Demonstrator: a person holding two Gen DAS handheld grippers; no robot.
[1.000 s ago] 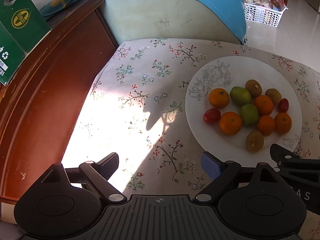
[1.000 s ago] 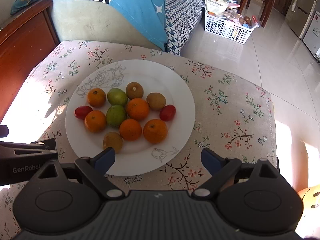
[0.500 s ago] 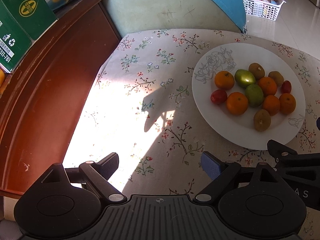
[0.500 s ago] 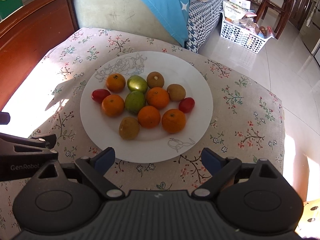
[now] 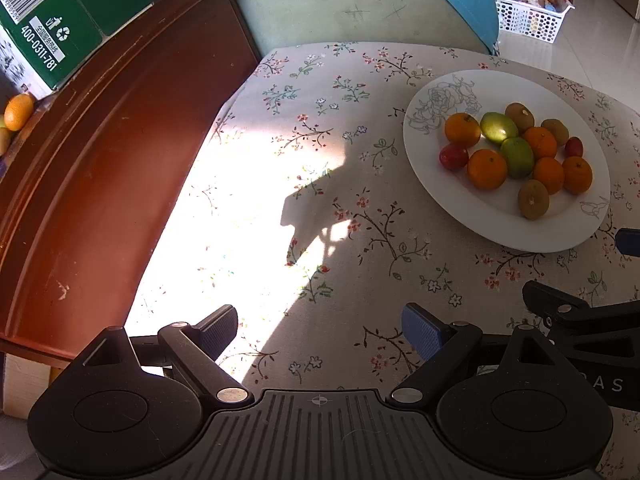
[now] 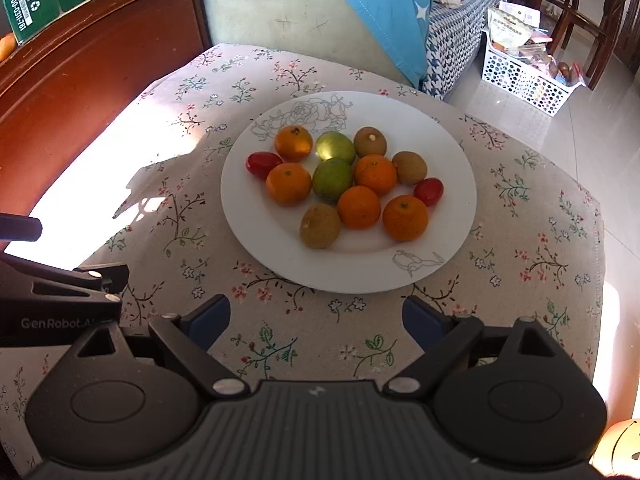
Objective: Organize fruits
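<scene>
A white plate [image 6: 452,152] with a grey flower print sits on the flowered tablecloth [image 6: 200,92]; it appears at the right in the left wrist view [image 5: 440,200]. On it lie several oranges [image 6: 289,183], two green fruits [image 6: 333,180], three brown kiwis [image 6: 320,226] and two red tomatoes [image 6: 262,164]. My right gripper [image 6: 316,316] stands open just short of the plate's near rim, nothing between its fingers. My left gripper [image 5: 320,328] stands open over bare cloth, left of the plate. The oranges [image 5: 486,168] show in its view too.
A dark wooden cabinet [image 5: 92,184] runs along the left, with a green carton [image 5: 68,12] and an orange [image 5: 18,111] on top. A pale green sofa [image 6: 280,12] with a blue cushion [image 6: 392,8] stands behind. A white basket [image 6: 528,76] sits on the tiled floor.
Both grippers have drawn back from the plate: the fruit now sits farther up in each view, and the plate has slid to the right in the left wrist view. The jaws stay wide.
</scene>
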